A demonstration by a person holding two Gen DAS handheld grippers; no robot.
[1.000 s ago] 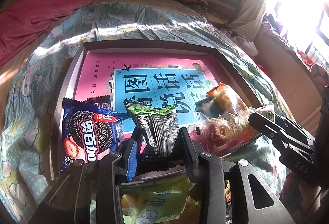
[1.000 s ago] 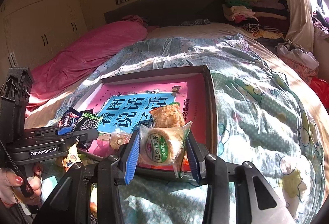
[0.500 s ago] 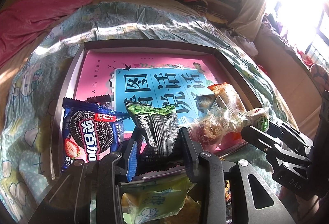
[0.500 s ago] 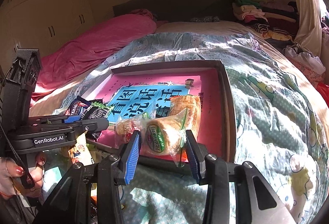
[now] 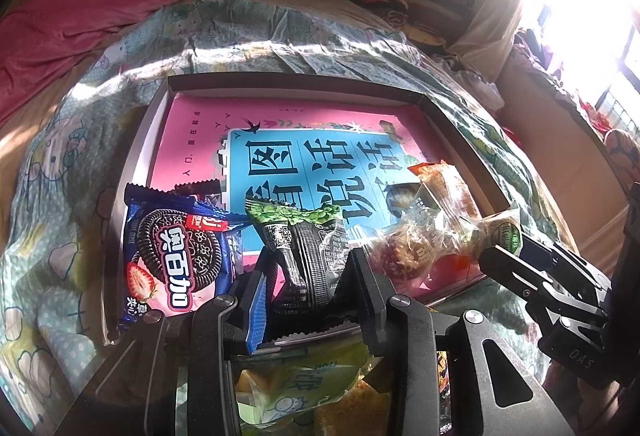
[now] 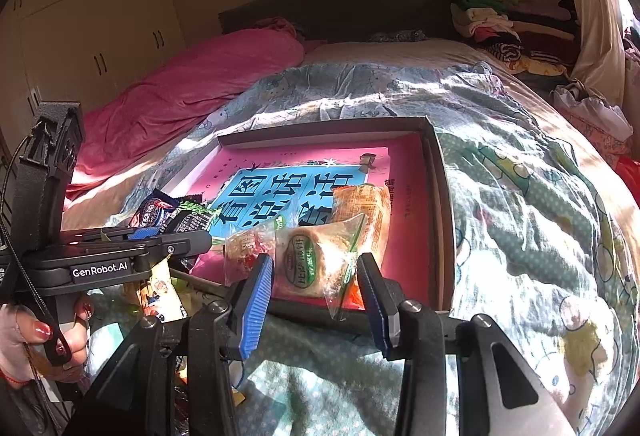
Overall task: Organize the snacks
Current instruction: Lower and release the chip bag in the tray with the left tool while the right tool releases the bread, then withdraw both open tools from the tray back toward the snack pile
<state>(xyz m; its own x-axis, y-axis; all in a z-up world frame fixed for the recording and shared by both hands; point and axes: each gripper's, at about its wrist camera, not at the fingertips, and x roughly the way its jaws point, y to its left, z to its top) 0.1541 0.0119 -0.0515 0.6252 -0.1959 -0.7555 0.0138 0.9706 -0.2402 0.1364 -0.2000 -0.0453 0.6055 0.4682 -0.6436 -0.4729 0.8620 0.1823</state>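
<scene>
My left gripper (image 5: pixel 308 288) is shut on a black packet with a green top (image 5: pixel 304 252), upright over the near edge of a shallow dark tray (image 5: pixel 288 80). An Oreo packet (image 5: pixel 172 252) lies in the tray's near left corner. My right gripper (image 6: pixel 316 300) is shut on a clear-wrapped pastry with a green label (image 6: pixel 308 260) over the tray's (image 6: pixel 440 216) near edge. Just beyond the pastry lie an orange packet (image 6: pixel 360 208) and a clear-wrapped snack (image 6: pixel 248 248). The left gripper (image 6: pixel 120 256) shows in the right wrist view, the right gripper (image 5: pixel 540 276) in the left wrist view.
A pink and blue book (image 5: pixel 304 156) covers the tray floor. The tray rests on a patterned quilt (image 6: pixel 520 216) on a bed, with a pink blanket (image 6: pixel 180 92) behind. More snack bags (image 5: pixel 304 388) lie below my left gripper. A hand (image 6: pixel 40 336) holds the left gripper.
My right gripper has shifted a little left with the pastry, closer to the snacks in the tray's near right corner. The left gripper and its packet have not moved.
</scene>
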